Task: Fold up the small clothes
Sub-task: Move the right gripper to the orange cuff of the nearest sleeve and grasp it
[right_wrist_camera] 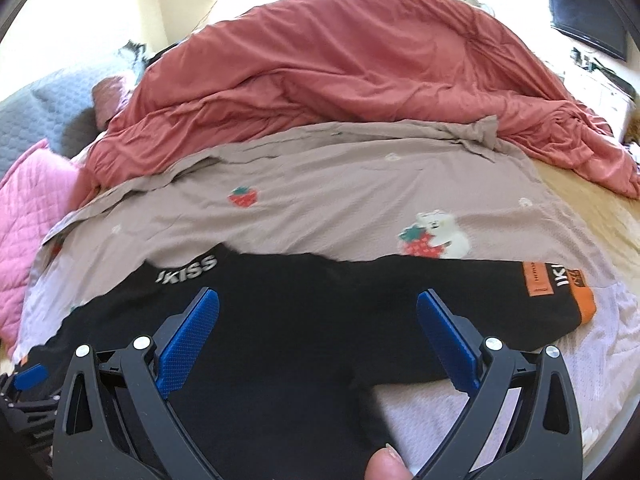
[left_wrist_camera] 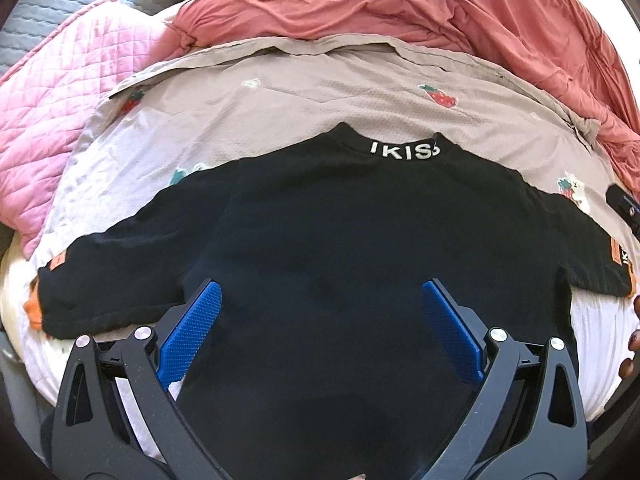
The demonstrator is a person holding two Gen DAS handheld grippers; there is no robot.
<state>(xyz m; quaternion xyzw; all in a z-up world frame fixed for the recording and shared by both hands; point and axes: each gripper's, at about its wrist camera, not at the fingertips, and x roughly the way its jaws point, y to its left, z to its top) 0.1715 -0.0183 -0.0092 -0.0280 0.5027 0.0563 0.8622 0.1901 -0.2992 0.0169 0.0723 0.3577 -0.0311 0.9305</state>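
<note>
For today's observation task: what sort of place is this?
Most likely a bedroom: a black top lies spread on a strawberry-print sheet, a rumpled red duvet is heaped behind it, with a pink quilted pillow beside.

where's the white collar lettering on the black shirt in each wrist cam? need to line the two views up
Left wrist: the collar lettering sits just right of centre in the upper middle, at the far edge of the black shirt.
Right wrist: the lettering is left of centre, mid-height, just beyond the left blue finger.
Shared landmark: the orange sleeve patch, far right in both views.
</note>
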